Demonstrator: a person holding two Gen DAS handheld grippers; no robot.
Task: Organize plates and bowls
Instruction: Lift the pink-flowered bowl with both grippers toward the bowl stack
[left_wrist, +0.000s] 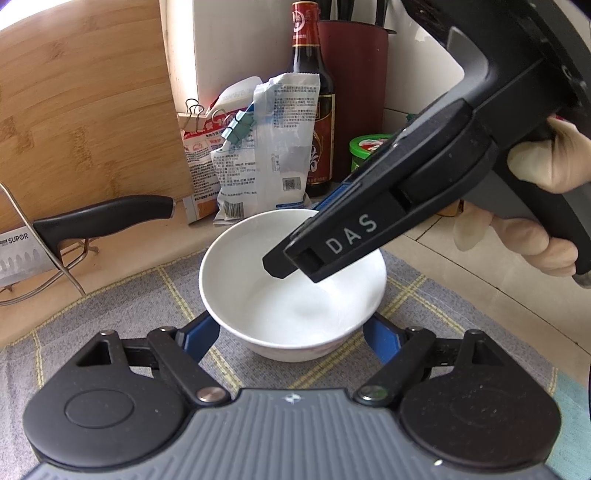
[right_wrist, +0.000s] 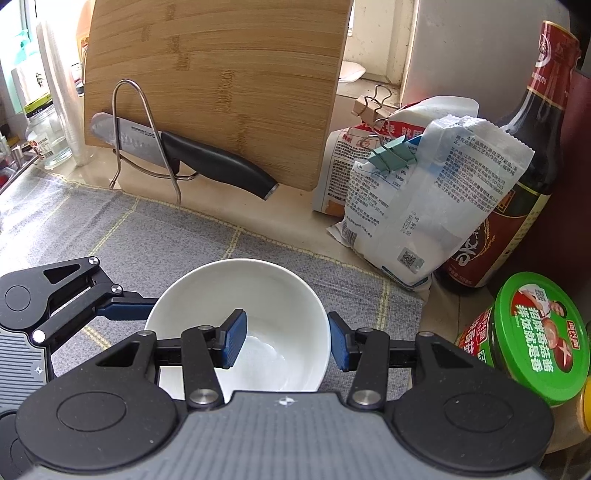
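A white bowl (left_wrist: 295, 314) (right_wrist: 280, 295) sits on a grey checked mat (left_wrist: 110, 332) (right_wrist: 184, 229). My left gripper (left_wrist: 291, 334) has a blue finger on each side of the bowl's lower wall, and both press against it. In the right wrist view one left finger (right_wrist: 125, 308) meets the bowl's left side. My right gripper (right_wrist: 286, 339) straddles the bowl's right rim with its jaws apart: one pad (right_wrist: 234, 339) hangs inside the bowl, off the wall, and the other pad (right_wrist: 340, 341) is at the outside. In the left wrist view the right gripper (left_wrist: 306, 232) comes down from the upper right, held by a gloved hand (left_wrist: 535, 236).
Behind the mat a bamboo cutting board (right_wrist: 221, 74) leans upright, with a black-handled knife (right_wrist: 207, 158) on a wire rack (right_wrist: 147, 140). Clipped food bags (right_wrist: 424, 192), a dark sauce bottle (right_wrist: 532, 184) and a green-lidded jar (right_wrist: 539, 339) crowd the right side.
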